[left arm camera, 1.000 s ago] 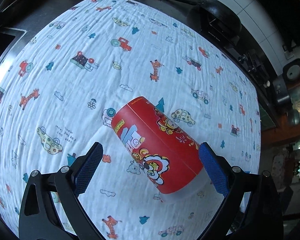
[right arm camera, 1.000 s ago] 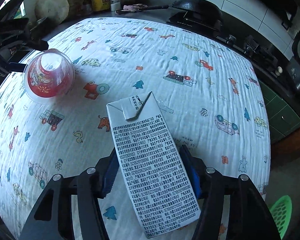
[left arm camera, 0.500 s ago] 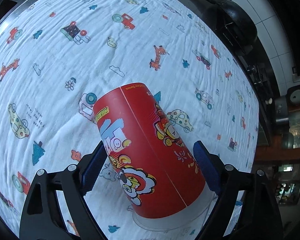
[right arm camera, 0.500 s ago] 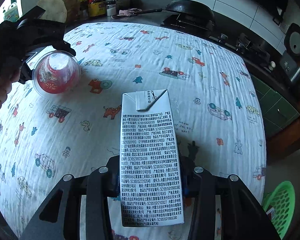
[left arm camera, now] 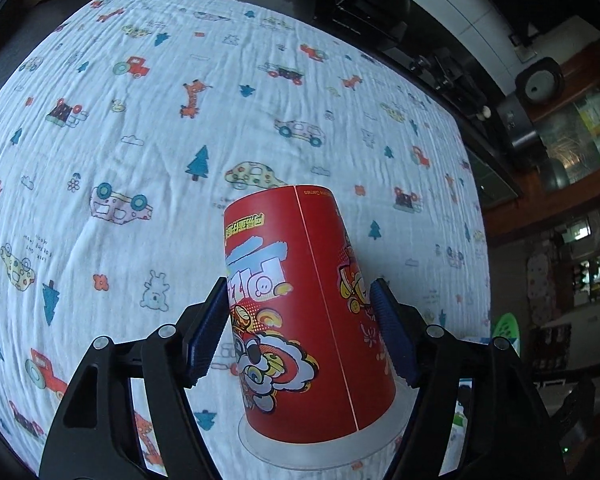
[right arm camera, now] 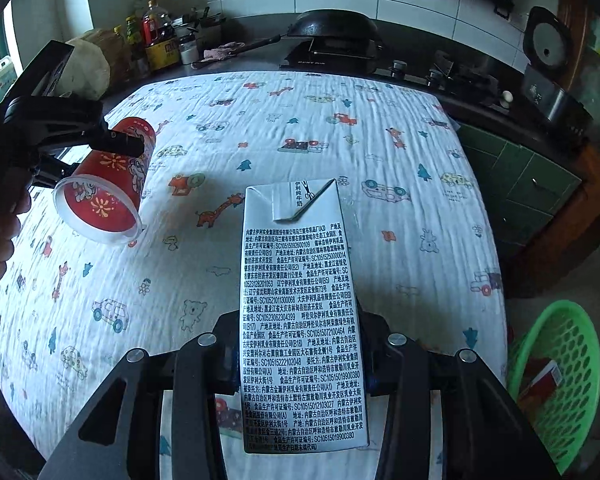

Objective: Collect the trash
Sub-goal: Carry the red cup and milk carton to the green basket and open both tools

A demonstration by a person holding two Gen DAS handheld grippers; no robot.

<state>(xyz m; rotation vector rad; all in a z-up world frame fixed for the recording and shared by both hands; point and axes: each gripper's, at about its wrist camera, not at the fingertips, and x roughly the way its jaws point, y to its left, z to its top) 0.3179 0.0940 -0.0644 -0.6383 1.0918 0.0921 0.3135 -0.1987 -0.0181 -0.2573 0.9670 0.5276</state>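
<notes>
Left gripper (left arm camera: 300, 332): we see both blue pads pressed against the sides of the red printed cup (left arm camera: 304, 312), fingers narrowed onto it. From the right wrist view the cup (right arm camera: 108, 184) is clear of the cloth, tilted, its open white rim facing down and toward the camera, base pointing toward the back counter. A hand shows behind the left gripper (right arm camera: 80, 136) at the left edge.

Right gripper (right arm camera: 300, 356): fingers closed narrow on the lower half of a white milk carton (right arm camera: 300, 312). The carton's printed side panel faces the camera; its folded top points away over the table.

Both items are above the white tablecloth (right arm camera: 340, 152) printed with cars, giraffes and trees.

Off the right edge of the table, lower down, we note a green basket (right arm camera: 568, 380) with a red item inside; we cannot tell what it is. On the back counter: a black wok (right arm camera: 332, 26) on a stove, and bottles (right arm camera: 156, 36) at left.
</notes>
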